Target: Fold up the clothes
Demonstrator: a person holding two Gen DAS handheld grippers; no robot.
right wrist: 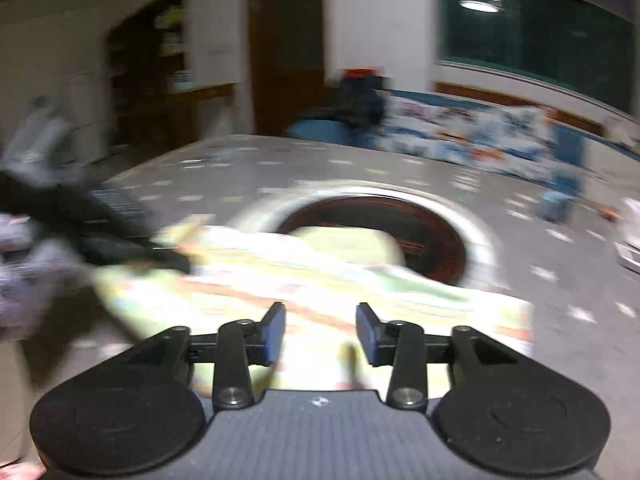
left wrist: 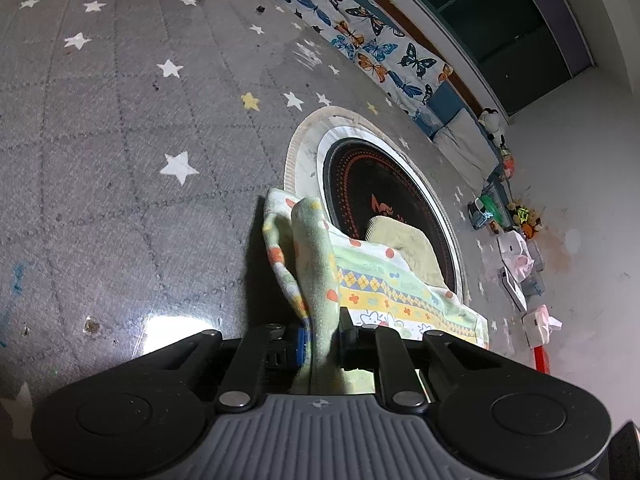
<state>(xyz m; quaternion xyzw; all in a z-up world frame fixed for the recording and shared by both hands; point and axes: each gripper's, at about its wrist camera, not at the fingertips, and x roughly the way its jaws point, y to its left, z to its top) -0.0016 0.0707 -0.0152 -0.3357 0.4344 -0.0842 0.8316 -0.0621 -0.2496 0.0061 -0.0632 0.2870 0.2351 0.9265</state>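
Starry grey mat [left wrist: 120, 128], round burner [left wrist: 384, 196] (black), butterfly quilt [left wrist: 372, 40]

1. Left gripper [left wrist: 322, 340]: jaws nearly together, clamped on a gathered fold of the patterned cloth [left wrist: 316, 248], which rises between the pads and also runs back through the gap toward the gripper body. Pointing steeply downward.
2. Right gripper [right wrist: 321, 334]: jaws parted, blue pads [right wrist: 370, 336] clearly separated, with nothing pinched between them. It is tilted downward, above the cloth. The view is heavily motion-blurred.
3. In the right wrist view, the left gripper shows at the left edge as a dark blurred shape whose tip meets the cloth; no more detail is readable.
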